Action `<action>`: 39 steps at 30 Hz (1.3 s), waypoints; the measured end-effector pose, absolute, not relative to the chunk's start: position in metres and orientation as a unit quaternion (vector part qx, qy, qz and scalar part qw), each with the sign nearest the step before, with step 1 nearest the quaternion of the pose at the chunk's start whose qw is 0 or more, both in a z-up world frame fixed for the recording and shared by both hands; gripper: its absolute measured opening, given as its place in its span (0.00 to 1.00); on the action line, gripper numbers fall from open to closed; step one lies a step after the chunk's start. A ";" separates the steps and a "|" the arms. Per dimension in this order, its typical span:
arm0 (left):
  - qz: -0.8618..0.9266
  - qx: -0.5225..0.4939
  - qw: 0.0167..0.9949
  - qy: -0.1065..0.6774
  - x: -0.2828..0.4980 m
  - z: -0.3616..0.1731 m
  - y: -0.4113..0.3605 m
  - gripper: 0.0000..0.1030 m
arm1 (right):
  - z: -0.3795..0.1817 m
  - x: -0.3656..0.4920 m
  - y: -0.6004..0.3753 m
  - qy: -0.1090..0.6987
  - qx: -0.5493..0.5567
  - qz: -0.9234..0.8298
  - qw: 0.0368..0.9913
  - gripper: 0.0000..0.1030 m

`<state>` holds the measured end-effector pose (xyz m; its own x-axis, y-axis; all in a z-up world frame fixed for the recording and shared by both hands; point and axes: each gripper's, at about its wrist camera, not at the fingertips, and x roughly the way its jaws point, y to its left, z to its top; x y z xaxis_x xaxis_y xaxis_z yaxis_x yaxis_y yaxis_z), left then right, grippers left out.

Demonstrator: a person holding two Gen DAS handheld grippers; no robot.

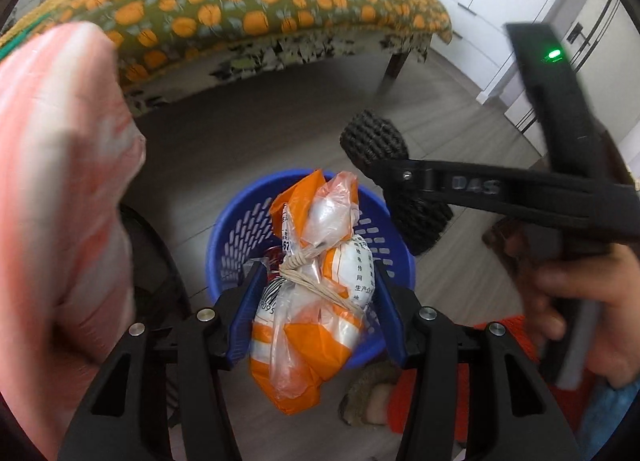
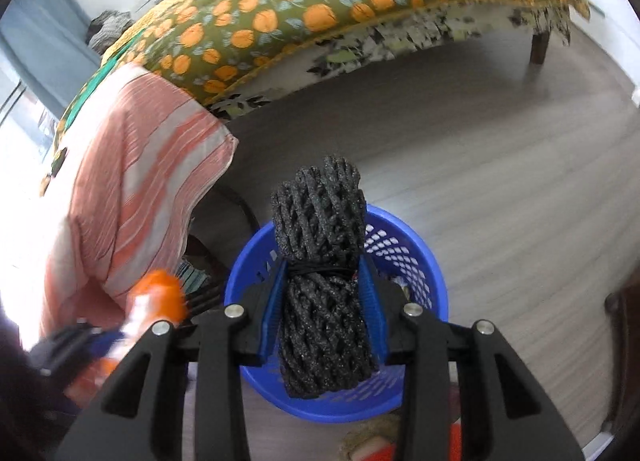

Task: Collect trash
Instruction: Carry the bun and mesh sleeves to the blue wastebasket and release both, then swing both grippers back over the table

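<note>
Here the left gripper (image 1: 316, 293) is clamped on a bag (image 1: 310, 301), an orange and clear plastic bundle tied with string, its blue pads pressing both sides. The bag hangs above the blue basket (image 1: 240, 229), hiding most of the inside. The right gripper (image 2: 323, 301) is clamped on a black net roll (image 2: 322, 273) bound by a thin band, held upright over the same basket (image 2: 416, 261). From the left wrist view the right gripper (image 1: 400, 189) comes in from the right with the roll (image 1: 372, 137) standing beside the bag, the holding hand (image 1: 576, 309) blurred. A striped pink cloth (image 2: 140, 181) fills the left, blurred at its edge. Beyond lies grey floor (image 2: 480, 165), then a bed (image 2: 320, 13) with an orange-print cover, its far end cut off.
</note>
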<state>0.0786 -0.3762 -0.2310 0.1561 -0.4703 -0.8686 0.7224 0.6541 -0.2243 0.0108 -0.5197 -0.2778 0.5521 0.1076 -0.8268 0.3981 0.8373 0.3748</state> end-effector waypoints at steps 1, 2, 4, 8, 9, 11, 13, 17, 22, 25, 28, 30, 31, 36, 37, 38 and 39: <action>-0.395 0.126 0.750 0.515 0.082 -0.237 -0.380 0.64 | -0.280 0.010 -0.522 0.466 0.278 -0.089 0.835 0.54; -0.391 0.128 0.751 0.516 0.085 -0.242 -0.384 0.70 | -0.281 0.009 -0.526 0.465 0.287 -0.093 0.832 0.56; -0.381 0.130 0.755 0.518 0.088 -0.247 -0.387 0.70 | -0.279 0.006 -0.532 0.460 0.294 -0.102 0.832 0.56; -0.391 0.109 0.757 0.512 0.082 -0.229 -0.374 0.78 | -0.271 0.002 -0.534 0.448 0.287 -0.117 0.839 0.65; -0.397 0.107 0.759 0.504 0.078 -0.220 -0.370 0.79 | -0.269 0.001 -0.533 0.447 0.282 -0.121 0.840 0.67; -0.411 0.102 0.764 0.487 0.067 -0.199 -0.359 0.83 | -0.266 0.003 -0.530 0.448 0.270 -0.129 0.842 0.75; -0.424 0.090 0.768 0.471 0.055 -0.177 -0.340 0.86 | -0.262 0.002 -0.523 0.445 0.255 -0.138 0.847 0.76; -0.424 0.063 0.782 0.452 0.044 -0.143 -0.287 0.89 | -0.252 0.000 -0.507 0.433 0.244 -0.133 0.858 0.77; -0.368 0.056 0.818 0.439 0.056 -0.127 -0.204 0.92 | -0.225 -0.002 -0.459 0.406 0.158 -0.124 0.892 0.77; -0.315 0.065 0.846 0.424 0.070 -0.127 -0.152 0.93 | -0.204 0.003 -0.412 0.385 0.115 -0.097 0.910 0.79; -0.265 0.080 0.862 0.425 0.091 -0.130 -0.106 0.93 | -0.185 0.015 -0.348 0.379 0.086 -0.028 0.921 0.80; -0.235 0.086 0.871 0.423 0.104 -0.131 -0.077 0.93 | -0.176 0.025 -0.314 0.381 0.066 0.008 0.922 0.80; -0.219 0.089 0.875 0.423 0.111 -0.131 -0.061 0.93 | -0.171 0.034 -0.291 0.385 0.050 0.032 0.921 0.80; -0.161 0.074 0.879 0.443 0.143 -0.135 0.002 0.93 | -0.148 0.087 -0.200 0.392 -0.011 0.113 0.913 0.81; -0.155 0.070 0.879 0.445 0.145 -0.134 0.010 0.93 | -0.147 0.095 -0.192 0.393 -0.019 0.116 0.912 0.81; -0.152 0.066 0.879 0.447 0.147 -0.134 0.018 0.93 | -0.147 0.108 -0.181 0.394 -0.029 0.116 0.911 0.81; -0.150 0.062 0.879 0.448 0.148 -0.134 0.026 0.93 | -0.148 0.117 -0.173 0.397 -0.035 0.117 0.910 0.81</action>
<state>0.1485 0.0256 -0.1342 0.5529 -0.2076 -0.8070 0.3194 0.9473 -0.0248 0.1175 -0.1730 -0.1480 0.6570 0.1849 -0.7308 -0.2406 0.9702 0.0291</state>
